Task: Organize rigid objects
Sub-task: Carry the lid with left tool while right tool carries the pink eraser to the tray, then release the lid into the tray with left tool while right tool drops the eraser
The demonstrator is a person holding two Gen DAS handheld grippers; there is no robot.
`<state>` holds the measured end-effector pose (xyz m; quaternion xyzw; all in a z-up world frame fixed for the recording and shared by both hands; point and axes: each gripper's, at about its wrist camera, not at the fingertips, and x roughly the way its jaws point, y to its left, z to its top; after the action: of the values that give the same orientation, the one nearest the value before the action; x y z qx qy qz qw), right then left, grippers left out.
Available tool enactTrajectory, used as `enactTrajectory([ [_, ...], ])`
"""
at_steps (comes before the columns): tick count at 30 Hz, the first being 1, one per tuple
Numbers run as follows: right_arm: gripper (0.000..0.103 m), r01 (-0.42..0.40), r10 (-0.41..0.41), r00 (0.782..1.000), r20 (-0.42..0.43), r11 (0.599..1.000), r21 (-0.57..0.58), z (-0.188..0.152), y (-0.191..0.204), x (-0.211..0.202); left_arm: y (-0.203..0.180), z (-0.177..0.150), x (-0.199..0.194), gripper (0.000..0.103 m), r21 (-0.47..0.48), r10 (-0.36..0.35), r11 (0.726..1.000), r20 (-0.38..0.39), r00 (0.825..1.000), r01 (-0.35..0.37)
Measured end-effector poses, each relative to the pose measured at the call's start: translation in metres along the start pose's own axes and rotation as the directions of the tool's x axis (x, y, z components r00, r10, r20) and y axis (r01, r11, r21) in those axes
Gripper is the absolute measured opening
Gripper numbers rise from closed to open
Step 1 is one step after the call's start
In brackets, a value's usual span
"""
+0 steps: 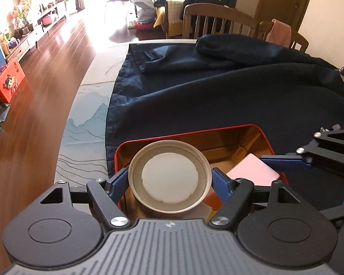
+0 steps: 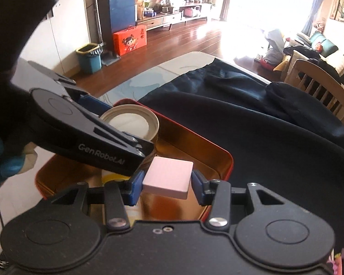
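Observation:
My left gripper is shut on a round tin can with a white inner lid, held over the left end of a red tin box with a gold inside. My right gripper is shut on a flat pink block, held over the same red box. In the right wrist view the left gripper and its can are to the upper left. The pink block and a right gripper finger show at the right in the left wrist view.
The box lies on a dark navy cloth spread over a table with a landscape-print cover. Wooden chairs stand at the far side. A yellow-printed item lies inside the box under the left gripper.

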<state>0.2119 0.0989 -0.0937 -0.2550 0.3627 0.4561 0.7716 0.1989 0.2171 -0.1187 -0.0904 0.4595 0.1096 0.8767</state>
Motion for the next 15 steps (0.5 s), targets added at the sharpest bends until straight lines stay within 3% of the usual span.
enactTrajectory([
  [15, 0.044, -0.002, 0.002, 0.998, -0.063, 1.0, 0.001, 0.001, 0.002, 0.031, 0.001, 0.003, 0.016, 0.077, 0.011, -0.005, 1.0, -0.035, 0.999, 0.005],
])
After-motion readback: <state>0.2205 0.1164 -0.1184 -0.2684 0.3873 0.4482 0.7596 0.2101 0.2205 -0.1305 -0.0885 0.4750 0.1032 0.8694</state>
